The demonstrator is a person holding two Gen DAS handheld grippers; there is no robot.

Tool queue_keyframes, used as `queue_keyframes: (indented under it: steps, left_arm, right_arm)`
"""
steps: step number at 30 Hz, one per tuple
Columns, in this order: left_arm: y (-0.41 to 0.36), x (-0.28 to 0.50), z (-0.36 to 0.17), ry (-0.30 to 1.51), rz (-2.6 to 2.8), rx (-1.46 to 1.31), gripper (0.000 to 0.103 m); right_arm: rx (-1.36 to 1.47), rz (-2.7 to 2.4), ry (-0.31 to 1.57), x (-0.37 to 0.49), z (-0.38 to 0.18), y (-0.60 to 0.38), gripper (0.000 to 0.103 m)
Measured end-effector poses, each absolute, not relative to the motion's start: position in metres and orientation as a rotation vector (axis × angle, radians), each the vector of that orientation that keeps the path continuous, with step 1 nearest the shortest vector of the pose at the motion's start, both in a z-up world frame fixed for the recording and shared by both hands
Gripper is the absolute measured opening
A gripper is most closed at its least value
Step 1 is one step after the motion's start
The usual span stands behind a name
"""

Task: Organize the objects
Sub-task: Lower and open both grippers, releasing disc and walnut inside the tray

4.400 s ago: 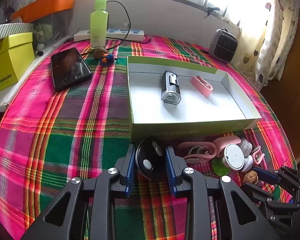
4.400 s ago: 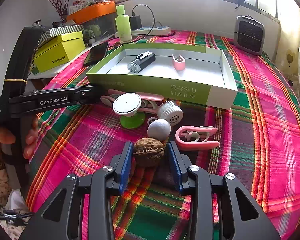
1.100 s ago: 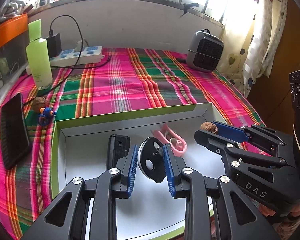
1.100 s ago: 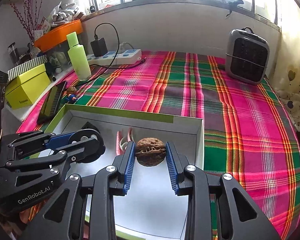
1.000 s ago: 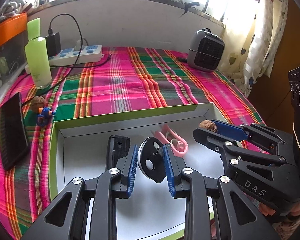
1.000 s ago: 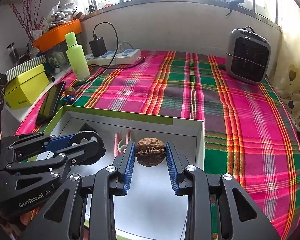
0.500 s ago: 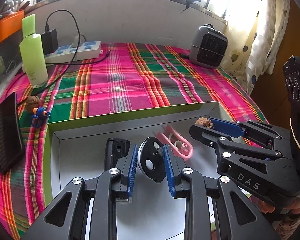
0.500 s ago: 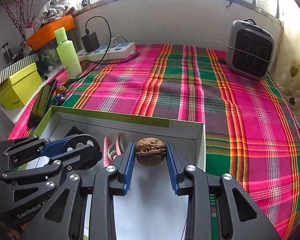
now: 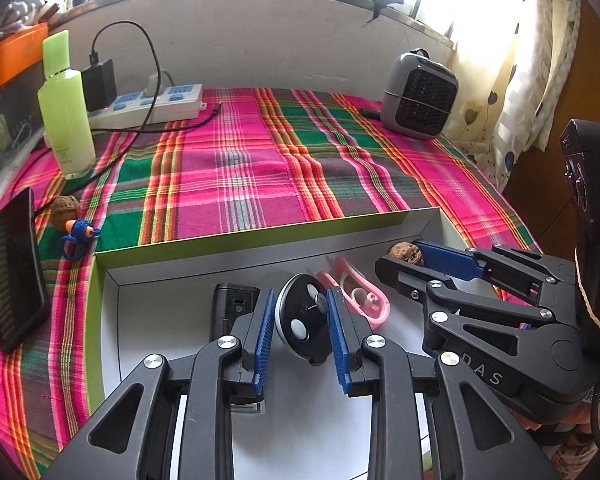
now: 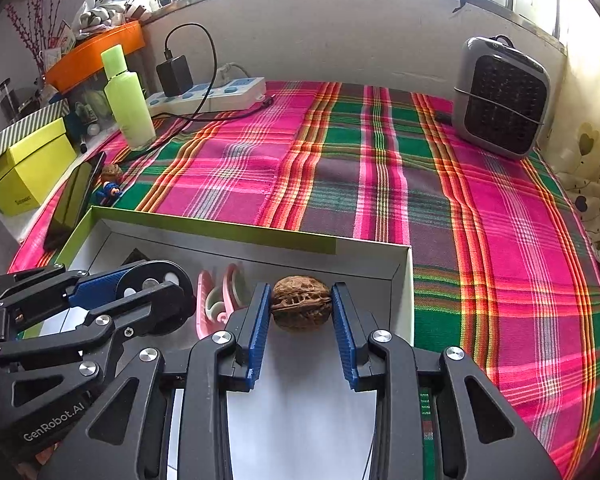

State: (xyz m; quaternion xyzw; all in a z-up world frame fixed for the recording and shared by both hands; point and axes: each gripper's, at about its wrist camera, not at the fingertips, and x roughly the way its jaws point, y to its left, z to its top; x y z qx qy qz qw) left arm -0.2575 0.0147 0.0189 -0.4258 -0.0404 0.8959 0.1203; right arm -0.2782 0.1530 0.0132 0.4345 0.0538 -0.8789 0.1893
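My left gripper (image 9: 301, 312) is shut on a black round disc (image 9: 300, 326) with white buttons, held above the floor of the green-rimmed white box (image 9: 260, 238). My right gripper (image 10: 301, 306) is shut on a brown walnut (image 10: 301, 309) over the box's right end (image 10: 407, 280). In the left wrist view the walnut (image 9: 405, 249) shows at the right gripper's tip. A pink clip (image 9: 360, 294) and a black rectangular device (image 9: 232, 304) lie in the box. The left gripper with the disc (image 10: 152, 280) sits left of the clip (image 10: 216, 300).
On the plaid tablecloth (image 10: 380, 168) stand a grey heater (image 10: 500, 100), a green bottle (image 10: 126, 100) and a power strip (image 10: 212, 94). A phone (image 9: 14, 272), another walnut (image 9: 64, 208) and a small blue toy (image 9: 78, 234) lie left of the box. A yellow box (image 10: 28, 168) sits far left.
Since 4.4 s ago both grippers lifted the disc and walnut from the cloth and carried them over the box. In the last second both views drifted slightly; grips unchanged.
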Motion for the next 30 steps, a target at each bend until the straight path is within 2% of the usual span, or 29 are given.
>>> queue_keyframes:
  steps: [21,25,30]
  left_arm:
    - [0.0149,-0.2582,0.0179,-0.117,2.619,-1.25,0.026]
    - [0.0151,-0.2582,0.0182,-0.114,2.62,-1.25,0.032]
    - [0.014,-0.2563,0.0194,-0.119,2.629,-1.255,0.034]
  right_arm:
    - [1.22,-2.482,0.135,-0.2777,0.0129,0.1526,0.032]
    - [1.221,-2.482,0.131,-0.2778,0.0131,0.153,0.032]
    - [1.221,-2.485,0.115,-0.2772,0.0134,0.1549,0.034]
